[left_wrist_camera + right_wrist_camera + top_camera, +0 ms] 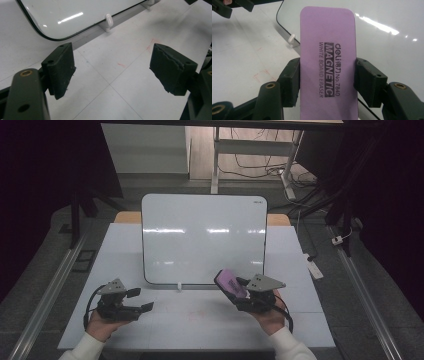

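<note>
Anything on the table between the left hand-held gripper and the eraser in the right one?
No: in the high view, bare table lies between the left hand-held gripper and the purple eraser.

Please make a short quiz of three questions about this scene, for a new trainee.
1. True or false: the right gripper holds the purple eraser between its jaws.
2. What is between the jaws of the left gripper? A) a marker B) nothing C) the eraser
3. Which word is printed white on black on the eraser?

Key: 1 true. 2 B, the jaws stand apart over the bare white table. 3 MAGNETIC. The whiteboard stands just behind the eraser.
</note>
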The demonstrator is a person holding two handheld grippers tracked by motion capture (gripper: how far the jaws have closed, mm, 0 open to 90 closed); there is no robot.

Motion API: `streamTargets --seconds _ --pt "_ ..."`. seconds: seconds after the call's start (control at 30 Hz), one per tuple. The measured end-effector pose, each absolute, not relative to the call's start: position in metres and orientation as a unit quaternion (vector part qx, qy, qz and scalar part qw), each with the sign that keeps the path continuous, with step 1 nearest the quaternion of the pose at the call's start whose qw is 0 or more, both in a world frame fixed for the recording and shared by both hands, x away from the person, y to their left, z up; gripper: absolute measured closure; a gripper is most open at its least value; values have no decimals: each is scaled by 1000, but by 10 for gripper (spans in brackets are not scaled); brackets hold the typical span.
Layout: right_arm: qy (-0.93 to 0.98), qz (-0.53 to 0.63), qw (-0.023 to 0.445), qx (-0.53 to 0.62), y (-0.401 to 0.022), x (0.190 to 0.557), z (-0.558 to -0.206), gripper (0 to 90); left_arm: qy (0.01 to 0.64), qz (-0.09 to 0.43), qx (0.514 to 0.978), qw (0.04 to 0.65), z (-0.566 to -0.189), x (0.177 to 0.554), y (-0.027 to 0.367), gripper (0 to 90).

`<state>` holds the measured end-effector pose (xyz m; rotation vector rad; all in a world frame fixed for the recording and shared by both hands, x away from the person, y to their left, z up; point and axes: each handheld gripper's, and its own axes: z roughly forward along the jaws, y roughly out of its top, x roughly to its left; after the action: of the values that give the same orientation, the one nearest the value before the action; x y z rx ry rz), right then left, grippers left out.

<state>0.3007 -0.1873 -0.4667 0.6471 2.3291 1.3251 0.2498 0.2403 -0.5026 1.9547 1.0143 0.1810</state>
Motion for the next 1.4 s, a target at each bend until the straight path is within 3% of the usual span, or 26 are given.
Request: streamTargets --seconds 0.63,1.4 --pt "847 464 161 205 -179 302 -473 405 379 68 802 456 -490 261 219 203" --pt "869 450 111 172 -166 306 -482 405 256 42 851 456 -466 290 145 201"
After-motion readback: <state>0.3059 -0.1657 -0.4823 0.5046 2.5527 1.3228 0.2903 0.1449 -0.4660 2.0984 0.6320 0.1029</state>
